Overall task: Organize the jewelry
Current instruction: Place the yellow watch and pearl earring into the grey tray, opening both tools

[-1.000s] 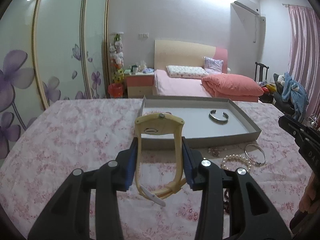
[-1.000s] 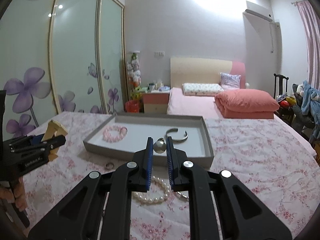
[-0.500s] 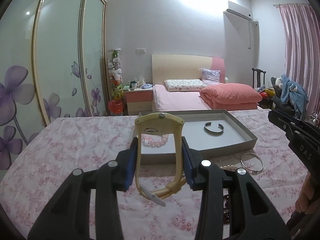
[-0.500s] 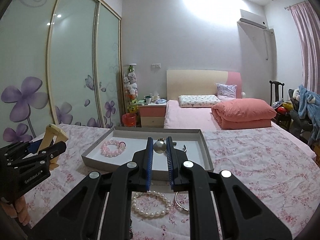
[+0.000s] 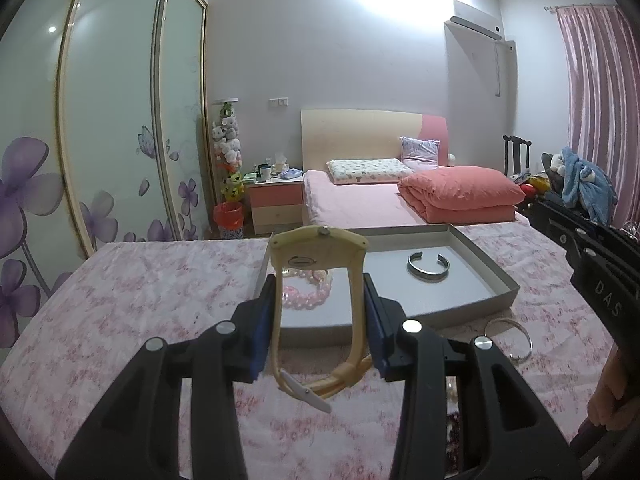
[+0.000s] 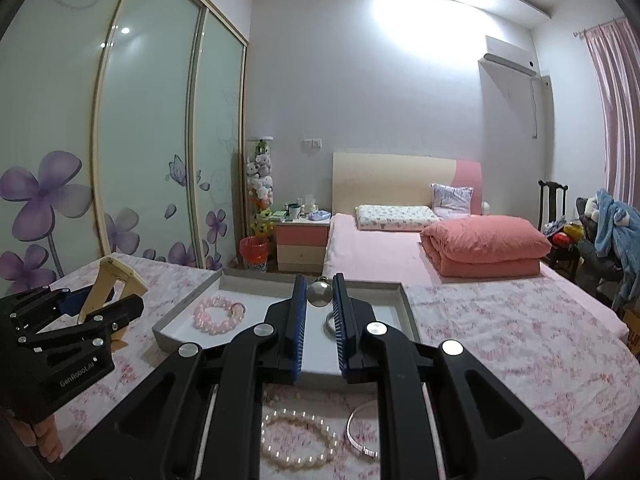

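On the floral-clothed tabletop (image 5: 132, 300), one grey tray (image 5: 490, 270) is seen with two pieces laid inside it, a pink bead bracelet (image 6: 216, 314) and a silver cuff bangle (image 5: 428, 266), while one pearl bracelet (image 6: 298, 438) and one thin silver bangle (image 5: 510, 340) are left lying on the cloth just in front of the tray. One cream-coloured watch (image 5: 318, 304) is held upright above the cloth near the tray's front wall, with the left gripper (image 5: 320, 324) fingers clamped on its strap from both sides. One small silvery ball-shaped piece (image 6: 319, 294) is pinched at the tips of the right gripper (image 6: 319, 308), fingers nearly together, held above the tray.
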A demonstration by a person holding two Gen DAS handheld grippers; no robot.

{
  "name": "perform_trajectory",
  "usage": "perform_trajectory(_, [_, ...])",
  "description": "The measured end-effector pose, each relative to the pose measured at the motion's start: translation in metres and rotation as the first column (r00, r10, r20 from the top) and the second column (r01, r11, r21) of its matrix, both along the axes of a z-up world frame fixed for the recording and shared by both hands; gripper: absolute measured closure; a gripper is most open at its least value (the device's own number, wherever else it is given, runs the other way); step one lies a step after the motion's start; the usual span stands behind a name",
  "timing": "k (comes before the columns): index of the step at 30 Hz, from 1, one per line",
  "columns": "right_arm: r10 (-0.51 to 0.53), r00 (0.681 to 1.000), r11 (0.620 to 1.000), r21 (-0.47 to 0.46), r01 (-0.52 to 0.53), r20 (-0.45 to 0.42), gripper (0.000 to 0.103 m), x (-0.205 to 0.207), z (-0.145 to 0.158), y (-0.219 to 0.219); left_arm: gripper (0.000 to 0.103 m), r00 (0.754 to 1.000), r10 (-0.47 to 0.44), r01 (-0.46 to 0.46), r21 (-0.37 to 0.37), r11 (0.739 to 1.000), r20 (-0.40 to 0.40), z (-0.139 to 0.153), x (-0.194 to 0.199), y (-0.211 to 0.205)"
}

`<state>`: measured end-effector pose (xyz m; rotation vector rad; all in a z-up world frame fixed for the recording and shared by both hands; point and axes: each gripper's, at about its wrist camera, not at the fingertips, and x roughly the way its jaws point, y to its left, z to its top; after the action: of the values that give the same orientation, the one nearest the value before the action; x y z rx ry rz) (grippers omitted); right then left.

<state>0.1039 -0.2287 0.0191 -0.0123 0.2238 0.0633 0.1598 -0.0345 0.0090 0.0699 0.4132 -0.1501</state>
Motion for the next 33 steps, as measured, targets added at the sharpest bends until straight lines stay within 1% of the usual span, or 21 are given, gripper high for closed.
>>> perform_trajectory(4, [-0.01, 1.0, 1.0, -0.007, 0.01, 0.017, 0.089, 0.02, 0.002, -0.001, 0.063, 1.0, 0.002, -0.002, -0.011, 1.0, -0.007, 0.002, 0.024, -0.005])
perform_trajectory(7, [-0.009, 1.0, 1.0, -0.002, 0.009, -0.001, 0.089, 0.041, 0.0, -0.005, 0.063, 1.0, 0.009, -0.01, -0.015, 1.0, -0.026, 0.001, 0.053, -0.01])
perform_trajectory(10, [-0.007, 0.999, 1.0, 0.012, 0.007, -0.047, 0.089, 0.066, -0.008, -0.009, 0.063, 0.999, 0.021, -0.022, -0.015, 1.0, -0.049, -0.004, 0.078, -0.013])
perform_trajectory(14, [0.004, 0.991, 1.0, 0.031, 0.0, -0.131, 0.089, 0.096, -0.022, -0.013, 0.063, 0.994, 0.023, -0.027, -0.036, 0.999, -0.107, -0.015, 0.116, -0.02])
perform_trajectory(15, [0.011, 0.986, 0.999, 0.036, -0.005, -0.165, 0.089, 0.106, -0.027, -0.014, 0.063, 0.992, 0.021, -0.026, -0.04, 0.999, -0.122, -0.017, 0.123, -0.021])
perform_trajectory(19, [0.024, 0.968, 0.999, 0.044, -0.013, -0.252, 0.089, 0.125, -0.039, -0.016, 0.063, 0.98, 0.002, -0.012, -0.049, 0.999, -0.197, -0.03, 0.152, -0.03])
perform_trajectory(21, [0.027, 0.953, 0.999, 0.05, -0.012, -0.302, 0.089, 0.132, -0.045, -0.016, 0.063, 0.975, -0.008, -0.002, -0.048, 0.999, -0.222, -0.035, 0.161, -0.034])
perform_trajectory(24, [0.035, 0.937, 0.997, 0.07, -0.011, -0.349, 0.089, 0.141, -0.051, -0.018, 0.062, 0.968, -0.024, 0.012, -0.05, 0.999, -0.251, -0.041, 0.172, -0.04])
perform_trajectory(28, [0.055, 0.922, 0.995, 0.094, -0.02, -0.384, 0.088, 0.143, -0.057, -0.018, 0.057, 0.965, -0.029, 0.014, -0.062, 0.998, -0.261, -0.046, 0.178, -0.04])
perform_trajectory(29, [0.06, 0.92, 0.995, 0.1, -0.023, -0.388, 0.088, 0.143, -0.058, -0.02, 0.054, 0.966, -0.028, 0.012, -0.064, 0.998, -0.257, -0.045, 0.179, -0.04])
perform_trajectory(31, [0.068, 0.917, 0.993, 0.113, -0.025, -0.392, 0.083, 0.143, -0.057, -0.022, 0.05, 0.968, -0.027, 0.008, -0.076, 0.997, -0.249, -0.043, 0.18, -0.037])
perform_trajectory(32, [0.069, 0.918, 0.993, 0.119, -0.024, -0.391, 0.076, 0.142, -0.057, -0.023, 0.05, 0.969, -0.024, 0.004, -0.08, 0.997, -0.246, -0.042, 0.178, -0.035])
perform_trajectory(33, [0.068, 0.92, 0.992, 0.124, -0.021, -0.387, 0.073, 0.141, -0.055, -0.024, 0.05, 0.97, -0.02, 0.0, -0.085, 0.996, -0.243, -0.04, 0.177, -0.033])
